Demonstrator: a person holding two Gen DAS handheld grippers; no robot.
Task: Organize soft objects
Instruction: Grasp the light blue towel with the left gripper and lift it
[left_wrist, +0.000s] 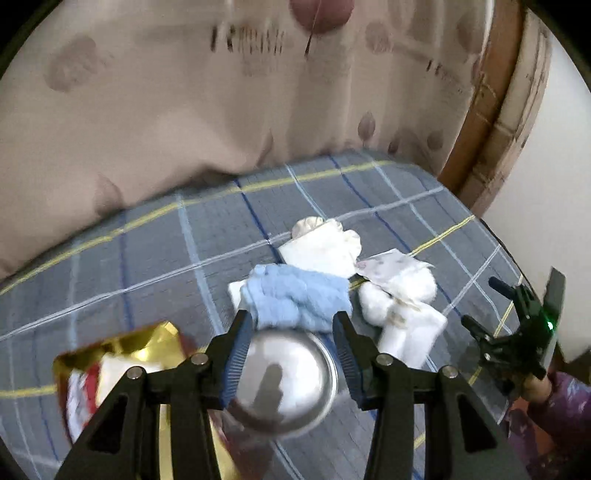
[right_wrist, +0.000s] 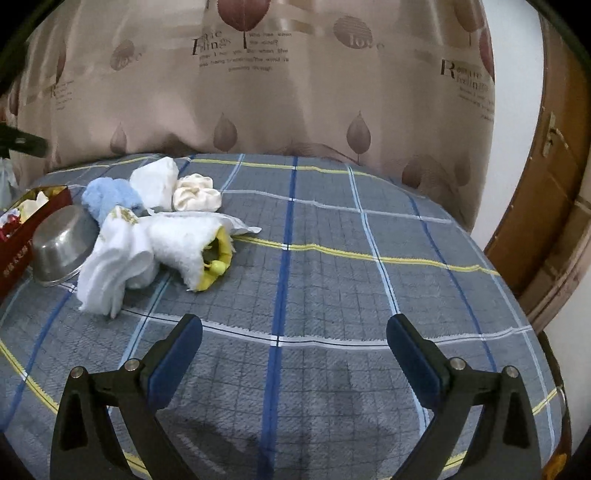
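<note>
A heap of soft things lies on the checked bedspread (right_wrist: 332, 229): a blue towel (left_wrist: 295, 295) (right_wrist: 107, 199), white cloths (left_wrist: 321, 247) (right_wrist: 155, 184), a cream piece (right_wrist: 197, 197), white socks (right_wrist: 114, 258) and a white towel with yellow lining (right_wrist: 188, 240). My left gripper (left_wrist: 291, 332) hovers over an upturned steel bowl (left_wrist: 288, 384) (right_wrist: 61, 245), which shows between the fingers; in the right wrist view the bowl rests on the bed with nothing gripping it. My right gripper (right_wrist: 295, 339) (left_wrist: 487, 306) stands wide open over bare bedspread, right of the heap.
A red box with gold lining (left_wrist: 122, 354) (right_wrist: 22, 229) sits left of the bowl, which leans on it. A leaf-patterned curtain (right_wrist: 295, 92) hangs behind the bed. A wooden door (right_wrist: 554, 184) stands at the right. A hand in a purple sleeve (left_wrist: 554, 398) holds the right gripper.
</note>
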